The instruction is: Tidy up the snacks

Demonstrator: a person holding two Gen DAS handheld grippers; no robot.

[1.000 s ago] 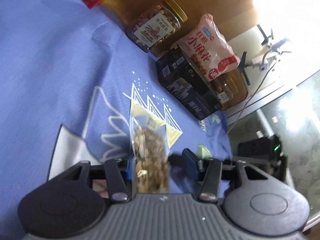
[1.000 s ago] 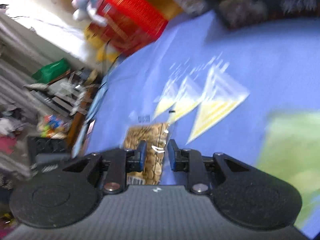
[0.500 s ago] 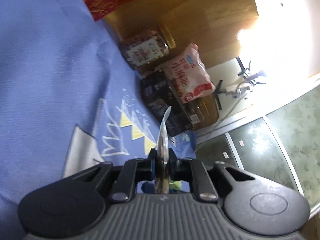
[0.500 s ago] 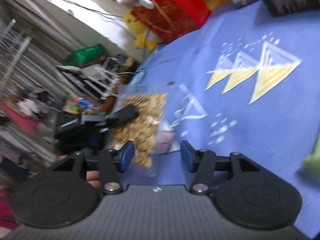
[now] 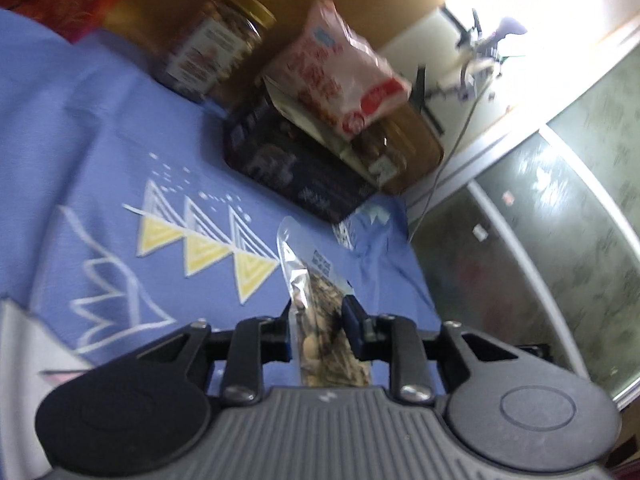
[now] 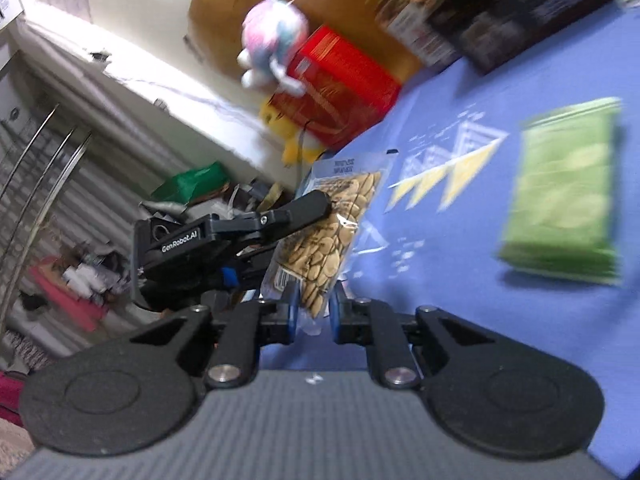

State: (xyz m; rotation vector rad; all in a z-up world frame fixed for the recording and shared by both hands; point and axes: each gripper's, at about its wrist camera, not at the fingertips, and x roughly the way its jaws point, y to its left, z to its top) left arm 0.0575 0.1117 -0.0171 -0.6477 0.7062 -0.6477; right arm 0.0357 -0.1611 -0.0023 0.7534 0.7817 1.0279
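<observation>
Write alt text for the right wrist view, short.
A clear bag of nuts hangs above a blue cloth, gripped by the left gripper from the left, with its bottom edge between the right gripper fingers. A green packet lies to the right; a red box and a plush toy sit behind.

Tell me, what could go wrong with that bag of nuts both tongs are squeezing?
Both the left tongs and the right tongs pinch the same clear bag of nuts. If they pull apart, the thin plastic might tear and spill nuts over the blue cloth. The right tongs hold only the bottom edge, so the bag could slip out. And if the bag swings, it might bump the green packet lying nearby.
</observation>
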